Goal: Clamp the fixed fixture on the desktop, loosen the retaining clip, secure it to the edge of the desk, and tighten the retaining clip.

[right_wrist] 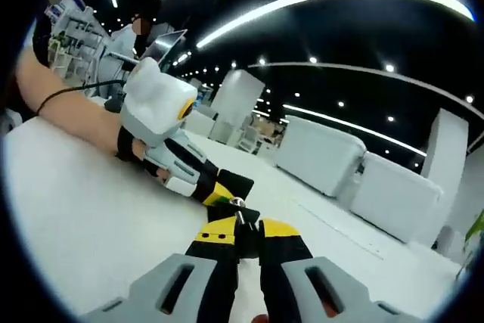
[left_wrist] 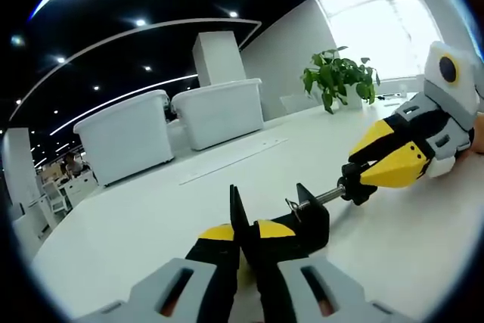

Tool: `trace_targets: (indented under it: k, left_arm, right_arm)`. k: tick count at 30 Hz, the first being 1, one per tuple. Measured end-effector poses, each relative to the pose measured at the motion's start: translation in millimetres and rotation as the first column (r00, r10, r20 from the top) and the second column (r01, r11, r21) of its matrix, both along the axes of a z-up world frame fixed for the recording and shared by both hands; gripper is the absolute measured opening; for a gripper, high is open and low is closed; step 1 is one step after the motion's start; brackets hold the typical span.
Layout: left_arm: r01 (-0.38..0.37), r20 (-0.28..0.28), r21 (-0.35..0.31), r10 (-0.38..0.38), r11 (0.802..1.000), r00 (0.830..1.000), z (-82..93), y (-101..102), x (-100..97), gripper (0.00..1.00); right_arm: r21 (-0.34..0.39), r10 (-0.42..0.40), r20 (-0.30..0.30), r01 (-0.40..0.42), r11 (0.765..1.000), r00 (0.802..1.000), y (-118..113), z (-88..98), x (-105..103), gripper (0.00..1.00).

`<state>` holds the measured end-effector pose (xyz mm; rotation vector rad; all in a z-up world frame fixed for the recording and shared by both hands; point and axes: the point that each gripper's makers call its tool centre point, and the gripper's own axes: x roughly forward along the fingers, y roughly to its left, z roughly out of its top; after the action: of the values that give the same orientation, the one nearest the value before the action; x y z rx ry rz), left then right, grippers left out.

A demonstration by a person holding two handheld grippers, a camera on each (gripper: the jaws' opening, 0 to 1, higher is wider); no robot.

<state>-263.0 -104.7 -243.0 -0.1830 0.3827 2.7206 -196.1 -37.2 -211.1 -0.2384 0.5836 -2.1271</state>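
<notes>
On the white desk (left_wrist: 151,217), with two white bins (left_wrist: 174,122) behind, the left gripper (left_wrist: 240,251) pinches the black clamp fixture (left_wrist: 283,225) by its frame while the right gripper (left_wrist: 378,164) is pressed together on its screw knob (left_wrist: 354,184).

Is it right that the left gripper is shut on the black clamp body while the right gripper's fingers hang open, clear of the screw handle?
Not quite. The left gripper is shut on the black clamp, as you say, but the right gripper isn't open or clear: the left gripper view shows its yellow fingers closed on the screw handle.
</notes>
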Motion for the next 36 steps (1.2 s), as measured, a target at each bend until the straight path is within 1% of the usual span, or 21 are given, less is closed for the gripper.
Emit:
trace_targets:
  k: [1,4,6,8,9,10,11,13,14,15,17,18,21,23,24,25,27,28,30,34,36]
  left_arm:
    - [0.0,0.0,0.0,0.0,1.0,1.0,0.1,0.2,0.4,0.08]
    - [-0.002,0.001,0.0,0.002,1.0,1.0,-0.3,-0.1,0.5,0.08]
    - [-0.003,-0.001,-0.001,0.003,1.0,1.0,-0.1,-0.1,3.7,0.08]
    - [-0.003,-0.001,-0.001,0.003,1.0,1.0,0.3,0.6,5.3,0.08]
    - [-0.002,-0.001,-0.001,0.002,1.0,1.0,0.0,0.3,4.2,0.08]
    - [-0.003,0.0,-0.001,0.003,1.0,1.0,-0.2,0.1,4.0,0.08]
    - [-0.003,0.0,-0.001,0.003,1.0,1.0,-0.1,0.4,4.1,0.08]
    - [0.0,0.0,-0.003,0.0,1.0,1.0,0.0,1.4,4.8,0.08]
    - [0.0,0.003,-0.001,0.0,1.0,1.0,-0.4,1.6,5.1,0.08]
    - [0.003,0.002,-0.002,-0.003,1.0,1.0,-0.6,1.7,4.1,0.08]
    - [0.003,0.002,-0.001,-0.003,1.0,1.0,-0.4,1.6,3.9,0.08]
    - [0.001,0.001,-0.001,-0.001,1.0,1.0,-0.3,1.3,6.0,0.08]
    - [0.002,0.002,-0.001,-0.002,1.0,1.0,-0.7,0.7,7.3,0.08]
    - [0.002,0.002,-0.001,-0.002,1.0,1.0,-0.6,0.7,6.5,0.08]
    - [0.002,0.002,-0.001,-0.002,1.0,1.0,-0.5,0.8,6.5,0.08]
    - [0.002,0.002,-0.002,-0.002,1.0,1.0,-0.4,1.0,6.6,0.08]
    - [0.002,0.002,-0.002,-0.002,1.0,1.0,-0.3,1.4,6.9,0.08]
    - [0.001,0.002,-0.001,-0.001,1.0,1.0,0.0,1.4,7.4,0.08]
    - [-0.001,0.003,-0.001,0.001,1.0,1.0,0.2,0.9,8.6,0.08]
    - [-0.003,0.003,-0.001,0.003,1.0,1.0,-0.4,0.2,7.9,0.08]
    - [-0.003,0.003,0.0,0.003,1.0,1.0,-0.7,-1.3,4.1,0.08]
  right_arm:
    - [0.017,0.001,-0.023,0.0,1.0,1.0,-0.9,0.1,1.0,0.09]
    - [0.043,-0.014,-0.06,0.017,0.999,0.998,5.9,1.9,-9.8,0.09]
    - [0.064,-0.009,-0.085,0.015,0.998,0.996,4.8,-0.5,-11.6,0.09]
    - [0.112,0.007,-0.146,0.01,0.994,0.989,4.1,-1.0,-12.7,0.1]
    - [0.11,0.005,-0.144,0.011,0.994,0.99,3.9,-1.8,-12.9,0.11]
    - [0.102,0.002,-0.127,0.011,0.995,0.992,4.4,-1.5,-14.7,0.12]
    - [0.076,-0.001,-0.084,0.008,0.997,0.996,4.3,-3.4,-14.7,0.15]
    - [0.035,-0.018,-0.007,0.018,0.999,1.0,8.3,-3.7,-20.0,0.25]
    - [-0.01,-0.012,0.076,0.013,1.0,0.997,9.3,-6.7,-20.7,0.29]
    - [-0.076,0.016,0.224,0.002,0.997,0.974,9.3,-13.4,-18.3,0.32]
    - [-0.094,0.007,0.316,0.023,0.995,0.949,13.0,-17.1,-23.2,0.32]
    - [-0.136,0.022,0.333,0.025,0.99,0.943,12.9,-11.1,-26.8,0.3]
    - [-0.229,0.05,0.328,0.028,0.973,0.943,16.1,4.4,-33.9,0.29]
    - [-0.241,0.045,0.382,0.053,0.969,0.923,18.6,0.6,-37.6,0.27]
    - [-0.229,0.037,0.396,0.059,0.972,0.917,16.7,-4.2,-36.2,0.26]
    - [-0.215,0.033,0.399,0.059,0.975,0.916,14.8,-7.3,-34.4,0.26]
    - [-0.176,0.017,0.382,0.055,0.983,0.924,9.8,-13.5,-28.7,0.22]
    - [-0.184,0.029,0.378,0.045,0.982,0.925,7.7,-11.9,-25.3,0.21]
    - [-0.169,0.027,0.313,0.028,0.985,0.949,7.3,-9.0,-22.3,0.19]
    - [-0.119,0.024,0.222,0.003,0.993,0.975,4.6,-9.5,-11.7,0.19]
    - [-0.072,0.013,0.15,-0.002,0.997,0.989,3.1,-9.9,-6.9,0.19]
